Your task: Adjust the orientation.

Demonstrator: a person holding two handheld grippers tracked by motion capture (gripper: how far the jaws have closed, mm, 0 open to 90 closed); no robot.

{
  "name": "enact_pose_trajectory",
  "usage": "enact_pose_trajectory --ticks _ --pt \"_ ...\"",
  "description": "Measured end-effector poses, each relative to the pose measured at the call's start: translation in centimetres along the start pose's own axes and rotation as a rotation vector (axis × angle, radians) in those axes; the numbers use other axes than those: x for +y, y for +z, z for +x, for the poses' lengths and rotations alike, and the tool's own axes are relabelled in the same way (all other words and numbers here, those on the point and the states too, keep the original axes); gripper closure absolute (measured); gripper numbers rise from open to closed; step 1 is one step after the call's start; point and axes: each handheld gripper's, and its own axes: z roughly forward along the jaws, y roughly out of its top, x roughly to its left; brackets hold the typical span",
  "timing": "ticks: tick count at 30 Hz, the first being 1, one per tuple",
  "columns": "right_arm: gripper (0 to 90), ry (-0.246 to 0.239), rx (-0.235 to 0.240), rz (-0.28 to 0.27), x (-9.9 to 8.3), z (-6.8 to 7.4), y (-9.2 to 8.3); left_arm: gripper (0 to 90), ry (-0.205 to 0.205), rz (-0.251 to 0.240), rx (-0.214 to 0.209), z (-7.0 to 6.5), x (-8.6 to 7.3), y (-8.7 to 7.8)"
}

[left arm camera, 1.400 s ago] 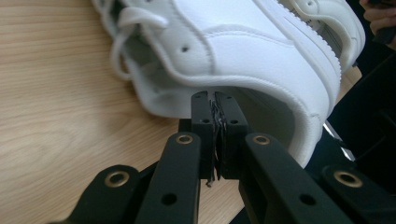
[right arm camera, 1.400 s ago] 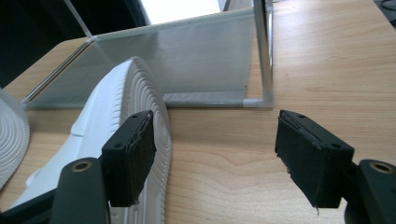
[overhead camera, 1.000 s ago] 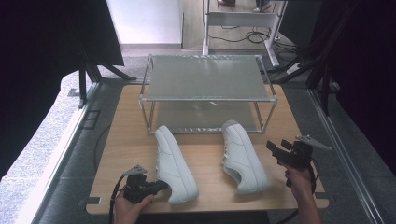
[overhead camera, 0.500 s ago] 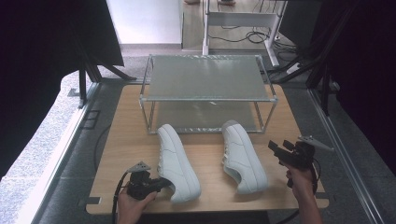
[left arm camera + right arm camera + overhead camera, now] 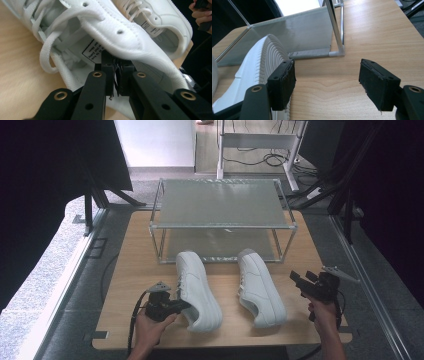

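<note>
Left shoe (image 5: 198,290): white, smooth upper, stitched collar, flat laces; lies on the worktop (image 5: 125,270) at 6 o'clock of the rack.
Left claw (image 5: 115,75): black pads pinched narrow on the left shoe's collar edge.
Right shoe (image 5: 260,287): white, ribbed rubber sole; lies at 3 o'clock of the left shoe.
Right claw (image 5: 327,83): wide apart, nothing between the pads.
Worktop: pale wood grain.
Rack (image 5: 222,202): chrome tube frame, frosted shelves; top shelf bare.

Smooth white leather shoes (image 5: 199,290) on a matt wooden table (image 5: 130,265); frosted glass rack (image 5: 220,207).
</note>
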Motion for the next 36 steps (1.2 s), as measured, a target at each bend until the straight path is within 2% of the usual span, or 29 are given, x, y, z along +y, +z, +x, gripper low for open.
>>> enact_pose_trajectory --ticks 3,5,8,10,11,12,14,19,23,27,29,32,36 --pt "29.5 0.004 -0.004 0.003 -0.1 -0.1 0.0 85.8 0.004 0.01 0.0 -0.2 0.7 1.0" --pt "29.5 0.007 -0.008 0.003 -0.1 -0.2 0.1 88.2 -0.01 -0.01 -0.053 -0.5 1.5 1.7" --pt "29.5 0.01 -0.014 0.005 -0.2 -0.4 0.1 87.4 0.067 0.031 -0.05 -2.7 3.6 3.6" --pt "29.5 0.015 -0.016 0.005 -0.2 -0.5 0.0 87.5 0.08 0.047 -0.068 -3.3 4.3 4.5" --pt "29.5 0.015 -0.018 0.005 -0.3 -0.6 0.0 87.0 0.092 0.077 -0.041 -3.8 4.7 5.2" --pt "29.5 0.018 -0.018 0.006 -0.3 -0.7 -0.1 85.7 0.107 0.086 -0.025 -4.1 4.8 5.6" --pt "29.5 0.019 -0.021 0.003 -0.4 -0.9 -0.2 85.1 0.109 0.101 -0.044 -4.4 4.8 6.4" --pt "29.6 0.039 -0.031 -0.002 -0.4 -1.4 -0.4 86.5 0.121 0.082 -0.052 -5.2 4.6 6.6" --pt "29.6 0.039 -0.038 -0.003 -0.5 -1.3 -0.3 87.1 0.123 0.076 -0.043 -5.4 4.8 6.7" --pt "29.5 0.027 -0.039 0.006 -0.6 -0.9 0.0 89.9 0.129 0.094 -0.024 -5.1 4.7 7.2" --pt "29.5 0.027 -0.039 0.008 -0.7 -0.8 0.1 90.0 0.123 0.094 -0.025 -4.9 4.6 7.2" --pt "29.5 0.026 -0.041 0.014 -0.8 -0.8 0.2 90.0 0.127 0.093 0.003 -4.6 4.5 7.2" --pt "29.5 0.024 -0.045 0.015 -0.9 -0.9 0.2 90.0 0.131 0.083 0.005 -4.5 4.2 7.1"
